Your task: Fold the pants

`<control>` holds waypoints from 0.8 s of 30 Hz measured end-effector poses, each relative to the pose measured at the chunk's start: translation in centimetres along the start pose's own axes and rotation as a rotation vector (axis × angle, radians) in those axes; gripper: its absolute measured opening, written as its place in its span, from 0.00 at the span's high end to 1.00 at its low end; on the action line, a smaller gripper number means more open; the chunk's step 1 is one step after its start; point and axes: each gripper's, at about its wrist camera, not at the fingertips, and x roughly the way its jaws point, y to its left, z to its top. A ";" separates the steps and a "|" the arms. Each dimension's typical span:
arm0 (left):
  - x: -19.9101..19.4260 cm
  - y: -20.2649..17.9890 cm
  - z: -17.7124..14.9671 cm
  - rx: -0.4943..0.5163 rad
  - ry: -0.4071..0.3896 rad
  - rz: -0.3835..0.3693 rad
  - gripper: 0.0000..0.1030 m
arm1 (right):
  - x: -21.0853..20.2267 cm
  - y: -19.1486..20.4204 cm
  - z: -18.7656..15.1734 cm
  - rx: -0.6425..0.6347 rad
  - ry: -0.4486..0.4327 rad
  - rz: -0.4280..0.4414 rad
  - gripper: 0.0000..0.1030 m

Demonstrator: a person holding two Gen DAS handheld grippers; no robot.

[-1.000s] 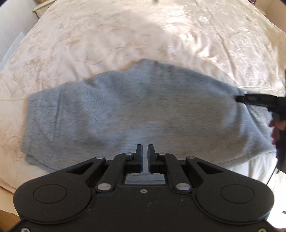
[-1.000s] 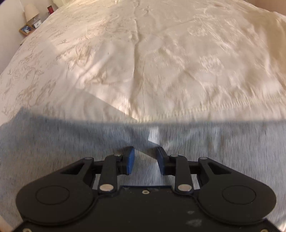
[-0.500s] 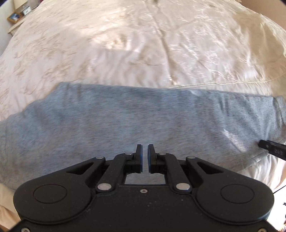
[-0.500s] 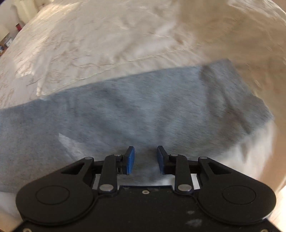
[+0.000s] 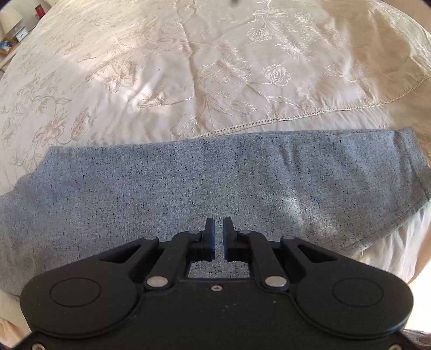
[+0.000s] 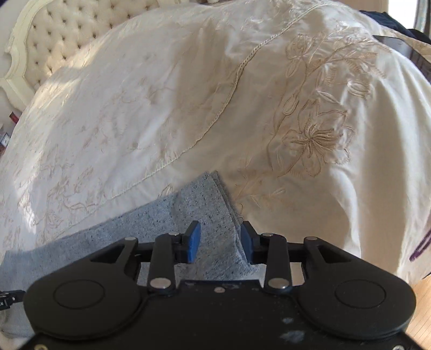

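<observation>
The grey speckled pants [image 5: 204,185] lie flat in a long folded band across the cream embroidered bedspread [image 5: 188,67]. My left gripper [image 5: 218,237] hovers over the middle of the band, jaws nearly together with a thin gap, holding nothing. In the right wrist view the pants' right end [image 6: 199,204] lies below my right gripper [image 6: 220,239], which is open with the hemmed corner between its blue pads, not pinched.
A tufted cream headboard [image 6: 54,35] stands at the far left. A nightstand with a lamp [image 5: 10,24] is at the upper left. A dark object [image 6: 414,53] lies at the bed's right side. Wooden floor [image 6: 420,296] shows at the lower right.
Both grippers have swung to the right along the pants. The right gripper now sits at the pants' right end and has opened wider. The left gripper stays nearly closed.
</observation>
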 end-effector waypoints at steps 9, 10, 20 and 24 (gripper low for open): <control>0.5 -0.5 0.8 -0.054 0.013 0.029 0.86 | 5.9 -1.8 1.4 -0.074 0.151 0.043 0.60; 0.7 -0.6 1.0 -0.058 0.013 0.028 0.86 | 6.0 -1.8 1.5 -0.076 0.158 0.051 0.59; 2.6 -2.9 3.4 -0.042 0.029 0.021 0.86 | 7.3 -3.5 2.0 -0.015 0.179 0.171 0.57; 3.4 -3.5 4.0 -0.041 0.033 -0.003 0.86 | 6.6 -3.3 1.3 -0.068 0.175 0.152 0.66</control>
